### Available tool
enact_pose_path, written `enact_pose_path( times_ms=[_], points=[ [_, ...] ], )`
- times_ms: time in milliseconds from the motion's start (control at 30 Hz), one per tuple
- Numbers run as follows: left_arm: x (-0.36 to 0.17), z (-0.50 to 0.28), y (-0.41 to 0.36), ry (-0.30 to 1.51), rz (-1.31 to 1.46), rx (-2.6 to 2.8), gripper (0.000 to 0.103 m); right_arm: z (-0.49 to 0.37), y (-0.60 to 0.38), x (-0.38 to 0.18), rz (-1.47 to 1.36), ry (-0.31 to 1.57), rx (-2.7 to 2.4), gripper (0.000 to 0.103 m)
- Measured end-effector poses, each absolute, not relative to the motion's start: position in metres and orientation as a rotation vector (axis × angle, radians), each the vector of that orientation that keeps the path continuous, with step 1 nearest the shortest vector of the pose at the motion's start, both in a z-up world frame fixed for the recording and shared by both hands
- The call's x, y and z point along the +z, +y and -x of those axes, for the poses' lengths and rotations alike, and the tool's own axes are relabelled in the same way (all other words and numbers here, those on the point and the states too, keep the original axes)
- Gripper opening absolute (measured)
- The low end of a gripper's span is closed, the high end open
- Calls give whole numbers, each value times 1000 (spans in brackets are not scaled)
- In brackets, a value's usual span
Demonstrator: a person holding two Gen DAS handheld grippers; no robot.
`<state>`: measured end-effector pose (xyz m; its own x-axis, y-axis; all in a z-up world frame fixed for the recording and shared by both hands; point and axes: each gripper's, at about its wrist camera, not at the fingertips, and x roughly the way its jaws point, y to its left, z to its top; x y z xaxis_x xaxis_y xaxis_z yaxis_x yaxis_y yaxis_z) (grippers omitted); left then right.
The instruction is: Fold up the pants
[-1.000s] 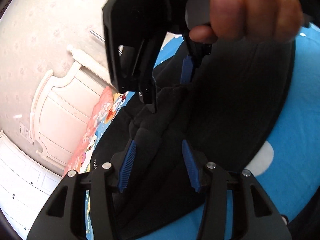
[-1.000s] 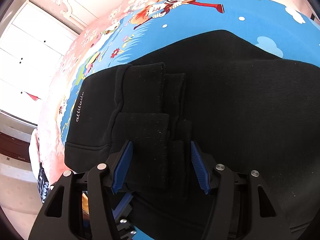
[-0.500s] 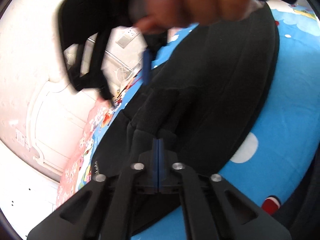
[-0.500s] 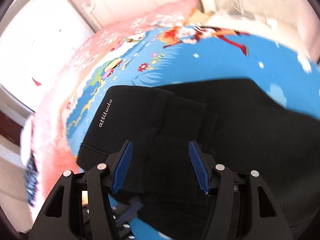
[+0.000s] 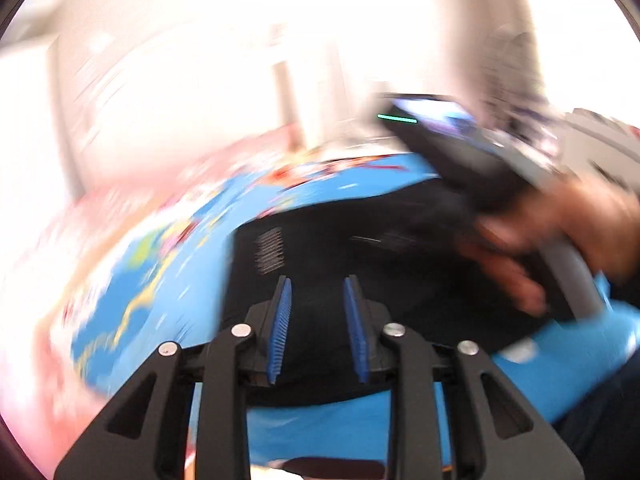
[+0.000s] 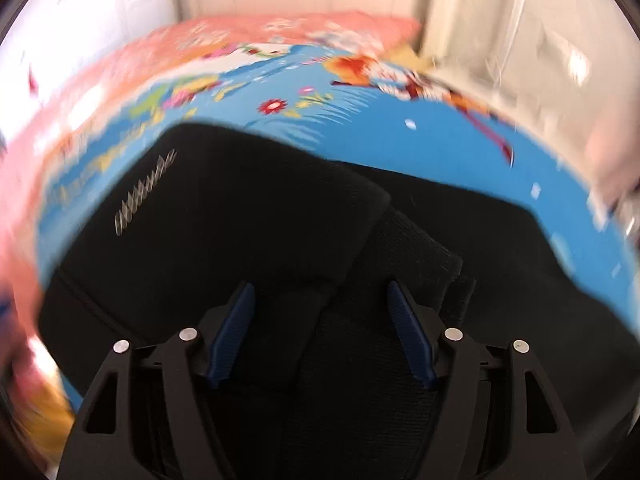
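Black pants (image 6: pixel 248 216) lie folded on the blue cartoon bedsheet (image 6: pixel 440 144), filling the view past both claws. Right claw (image 6: pixel 320 332) hangs over the folded cuff, jaws just widening, nothing pinched. Left claw (image 5: pixel 318 324), jaws just easing apart and empty, has the pants ahead at twelve o'clock and a hand (image 5: pixel 560 232) at two o'clock.

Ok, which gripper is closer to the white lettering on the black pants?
Left. The left gripper hovers just short of the white lettering; the right gripper sits farther along the black pants, lettering off to its left.
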<state>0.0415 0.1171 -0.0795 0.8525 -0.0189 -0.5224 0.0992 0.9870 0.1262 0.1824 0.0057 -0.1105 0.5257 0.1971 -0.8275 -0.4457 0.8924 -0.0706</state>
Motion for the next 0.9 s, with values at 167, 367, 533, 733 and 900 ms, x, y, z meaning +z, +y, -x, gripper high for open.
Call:
enact_pose_path(
  times_ms=[167, 367, 533, 733, 900],
  points=[
    [-110, -58, 148, 718, -58, -46, 21, -182, -1, -108, 252, 962, 382, 69],
    [-119, -46, 138, 702, -117, -33, 21, -188, 9, -76, 180, 891, 441, 69],
    [-111, -34, 135, 689, -43, -66, 27, -220, 20, -99, 255, 945, 331, 72],
    [-99, -25, 179, 642, 252, -21, 60, -217, 20, -110, 297, 901, 292, 77],
    [-112, -35, 198, 704, 404, -71, 59, -217, 15, -111, 276, 898, 288, 79]
  ],
)
